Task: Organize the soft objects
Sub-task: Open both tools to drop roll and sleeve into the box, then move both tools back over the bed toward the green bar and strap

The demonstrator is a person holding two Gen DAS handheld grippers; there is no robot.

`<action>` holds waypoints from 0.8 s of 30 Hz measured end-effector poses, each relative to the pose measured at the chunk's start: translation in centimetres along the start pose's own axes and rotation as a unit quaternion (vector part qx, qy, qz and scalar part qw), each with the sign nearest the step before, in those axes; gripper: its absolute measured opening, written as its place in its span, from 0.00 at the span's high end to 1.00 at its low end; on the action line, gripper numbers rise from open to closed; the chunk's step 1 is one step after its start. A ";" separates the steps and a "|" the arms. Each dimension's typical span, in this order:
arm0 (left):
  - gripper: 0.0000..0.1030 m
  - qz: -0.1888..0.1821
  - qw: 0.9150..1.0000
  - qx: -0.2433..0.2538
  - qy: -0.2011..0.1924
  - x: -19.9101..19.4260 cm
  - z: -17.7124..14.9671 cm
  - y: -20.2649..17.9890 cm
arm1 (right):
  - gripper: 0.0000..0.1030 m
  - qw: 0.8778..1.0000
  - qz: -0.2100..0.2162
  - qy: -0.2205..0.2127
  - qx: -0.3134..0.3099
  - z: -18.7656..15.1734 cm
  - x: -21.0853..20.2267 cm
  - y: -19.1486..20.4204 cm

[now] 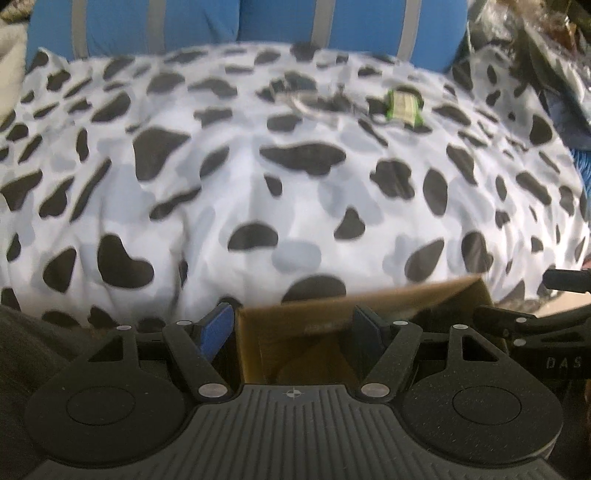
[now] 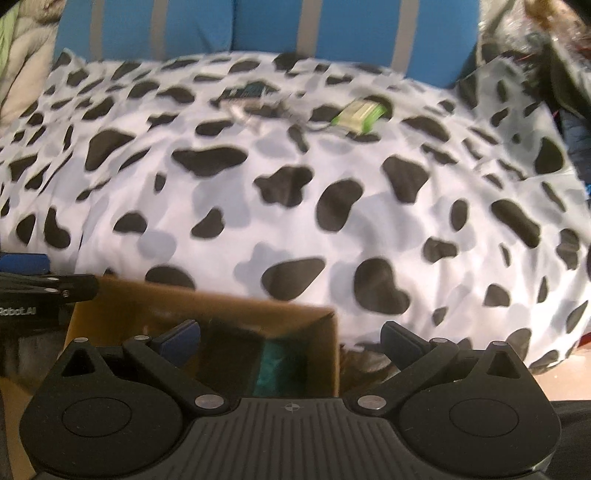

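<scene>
1. I'm looking at the cow-print duvet (image 1: pixel 295 184) covering the whole bed; it's the main soft thing in view. Prob light, floppy, a bit slick. I'm judging a pinch on a bunched fold or edge works better than on the flat middle.
2. I'm seeing a small green packet (image 2: pixel 360 112) w/ a cord near the far side, by the blue pillows (image 1: pixel 258 22). Looks light, too blurred to tell stiffness.
3. Cardboard box (image 2: pixel 207 321) is sitting at the near bed edge, under both grippers. Inside: sth dark and fuzzy plus a teal soft item (image 2: pixel 277 365); can't ID more.
4. Left gripper (image 1: pixel 293 328) is hanging spread over the box, nothing btwn the pads. Right gripper (image 2: pixel 291 341) is also spread, empty.
</scene>
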State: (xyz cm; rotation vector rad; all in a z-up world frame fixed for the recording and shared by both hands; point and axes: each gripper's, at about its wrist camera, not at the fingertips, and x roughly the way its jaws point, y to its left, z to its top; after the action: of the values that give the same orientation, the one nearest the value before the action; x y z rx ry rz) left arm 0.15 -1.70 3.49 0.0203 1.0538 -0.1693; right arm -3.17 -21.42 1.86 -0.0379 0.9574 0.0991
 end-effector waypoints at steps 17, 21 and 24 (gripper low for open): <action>0.32 0.005 0.996 0.010 -0.090 -2.1 0.4 -0.5 | 0.00 0.996 -0.018 -0.087 0.026 0.7 -2.3 -1.4; 0.32 0.003 0.995 0.011 -0.095 -2.2 0.4 -0.5 | 0.00 0.995 -0.017 -0.091 0.028 0.7 -2.4 -1.4; 0.32 0.000 0.995 0.011 -0.098 -2.3 0.4 -0.6 | 0.00 0.995 -0.017 -0.092 0.028 0.8 -2.4 -1.5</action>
State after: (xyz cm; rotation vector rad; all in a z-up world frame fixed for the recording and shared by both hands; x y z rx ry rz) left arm -0.68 -2.04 5.76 0.0223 0.8559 -0.1792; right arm -3.77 -23.02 4.24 0.0071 0.7749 0.0435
